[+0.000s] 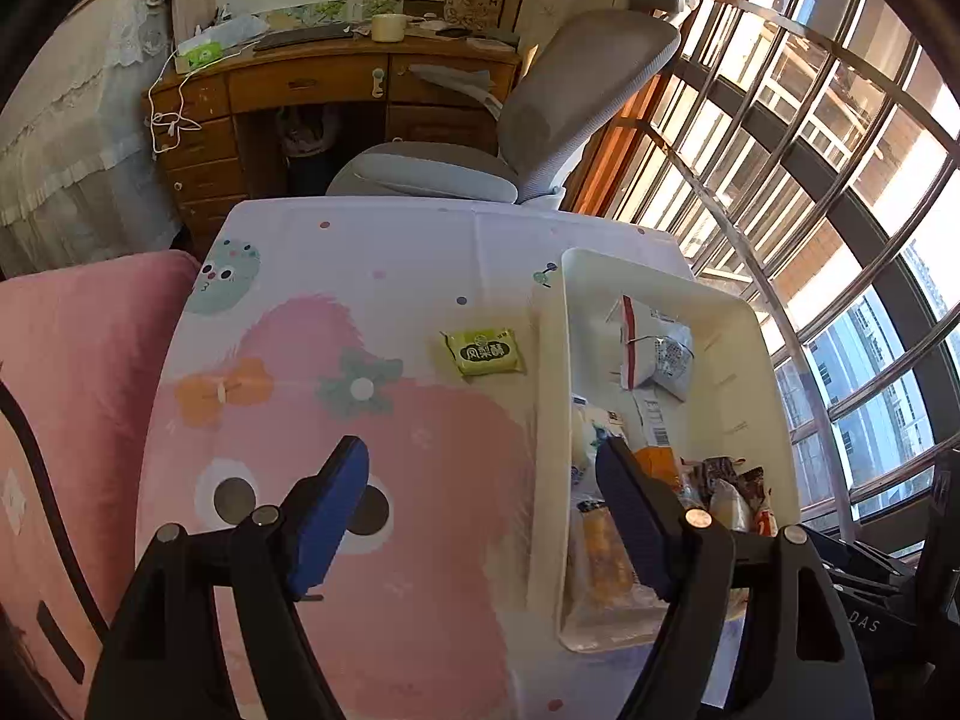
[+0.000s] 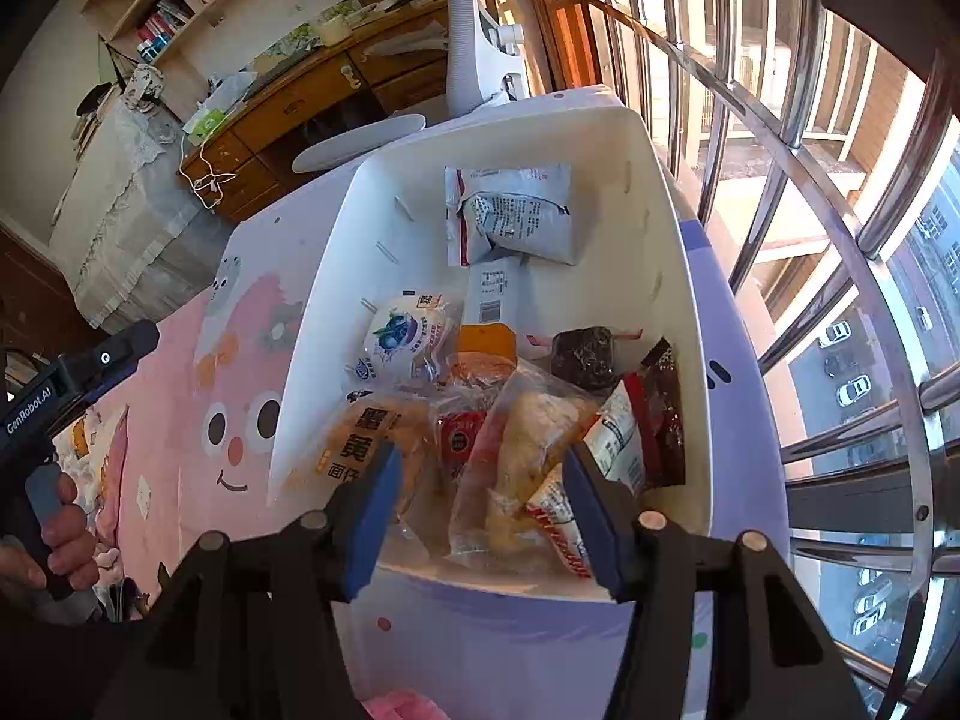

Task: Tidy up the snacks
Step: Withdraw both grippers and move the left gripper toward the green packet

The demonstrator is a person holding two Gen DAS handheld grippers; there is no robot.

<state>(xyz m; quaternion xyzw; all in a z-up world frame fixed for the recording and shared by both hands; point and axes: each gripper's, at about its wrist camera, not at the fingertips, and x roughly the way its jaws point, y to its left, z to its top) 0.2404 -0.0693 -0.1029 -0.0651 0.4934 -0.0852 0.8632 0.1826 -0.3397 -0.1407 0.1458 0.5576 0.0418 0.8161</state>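
A yellow-green snack packet (image 1: 485, 351) lies alone on the cartoon-print tablecloth (image 1: 372, 276), just left of a white plastic bin (image 1: 549, 420). My left gripper (image 1: 480, 447) hovers open over the cloth near the bin's left wall, short of the packet, with nothing between its blue pads. Several snacks fill the bin (image 2: 312, 360): a grey-white packet (image 2: 510, 213) at the far end, a blueberry packet (image 2: 408, 336), a dark wrapped cake (image 2: 582, 354) and clear bags of bread (image 2: 540, 438). My right gripper (image 2: 480, 456) stands open above the near pile, its pads clear of the bags.
A grey office chair (image 1: 576, 96) stands behind the table, with a wooden desk (image 1: 312, 84) beyond it. Window bars (image 1: 810, 192) run along the right. A pink cushion (image 1: 72, 372) lies to the table's left. A hand (image 2: 66, 528) grips the other gripper's handle.
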